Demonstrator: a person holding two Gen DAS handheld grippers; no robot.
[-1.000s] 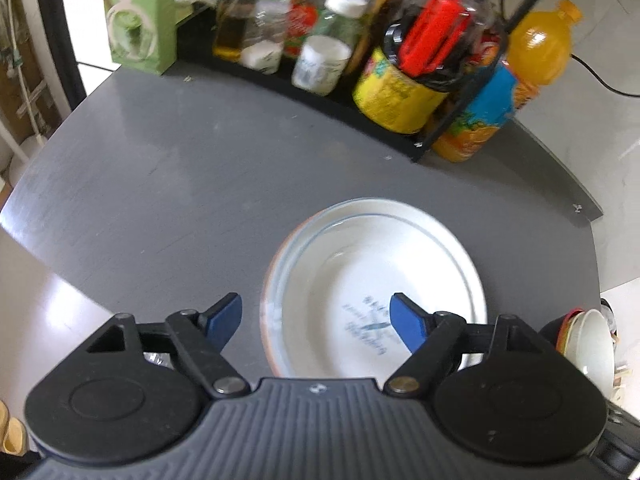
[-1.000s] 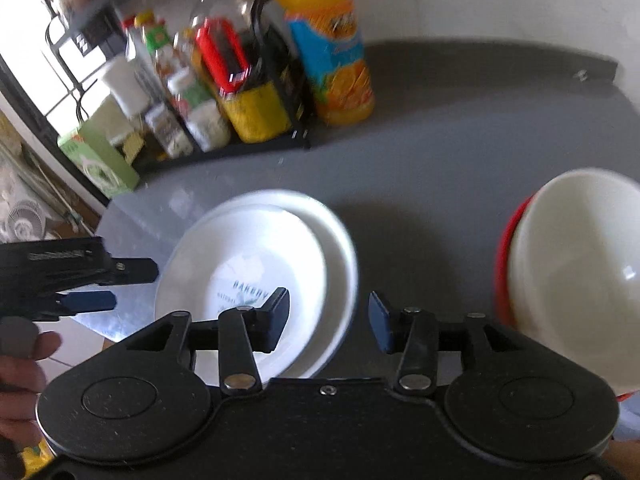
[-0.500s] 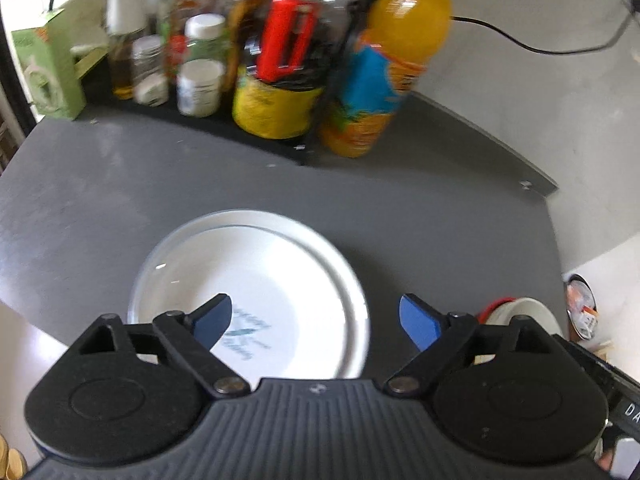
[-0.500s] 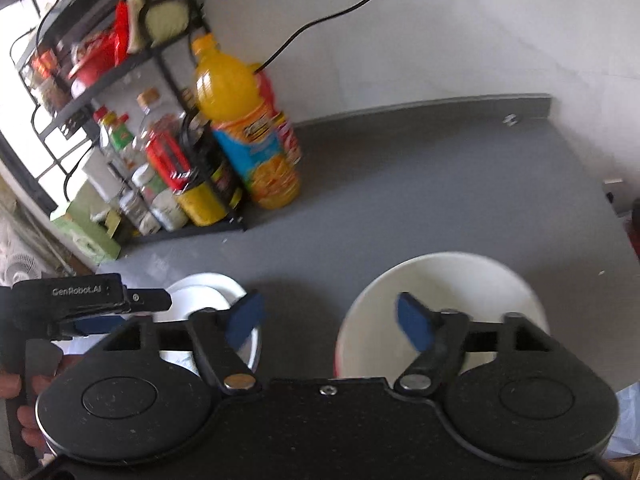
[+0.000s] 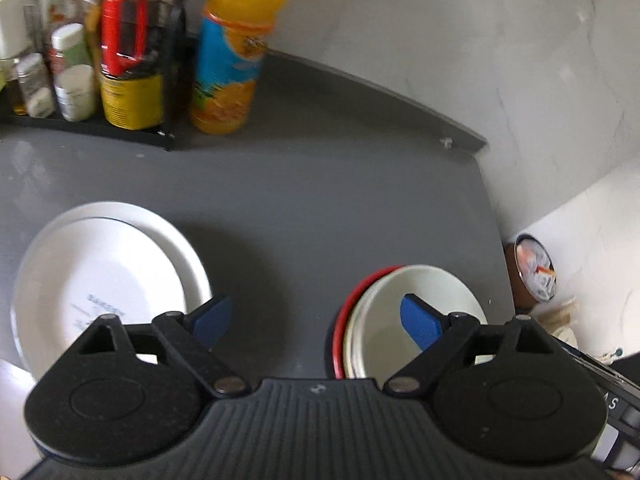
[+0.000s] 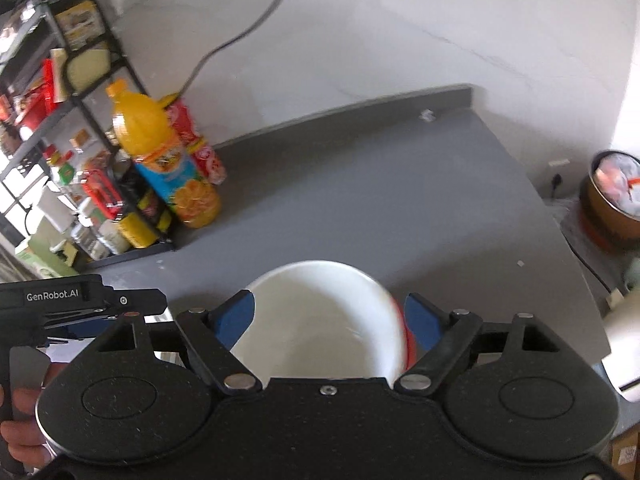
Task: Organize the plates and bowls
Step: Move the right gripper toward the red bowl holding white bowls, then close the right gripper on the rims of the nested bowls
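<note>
Right gripper (image 6: 330, 316), spread wide and empty, poised directly over white bowl (image 6: 320, 320) nested in red bowl (image 6: 408, 344), blue pads flanking the rim on either side without a visible touch. Left gripper (image 5: 316, 318), likewise wide open and holding nothing, hovering above bare counter between the two stacks: white plates (image 5: 104, 280) lying to its left, one atop another slightly off-centre, nested bowls (image 5: 400, 320) to its right, just under the right pad. Judged nearer to the bowls: the right gripper, already centred on them, so any lift likely to fall to it, with jaws closing across the rim.

Underneath, grey countertop (image 6: 360, 200), broad and mostly bare, ending in a low raised lip against a pale marbled wall. At far left, black wire rack (image 6: 80, 80) crowded with jars and cans; beside it, orange juice bottle (image 5: 230, 52) standing upright, well apart from the crockery. Past the counter's right edge, round brown container (image 6: 612, 200).
</note>
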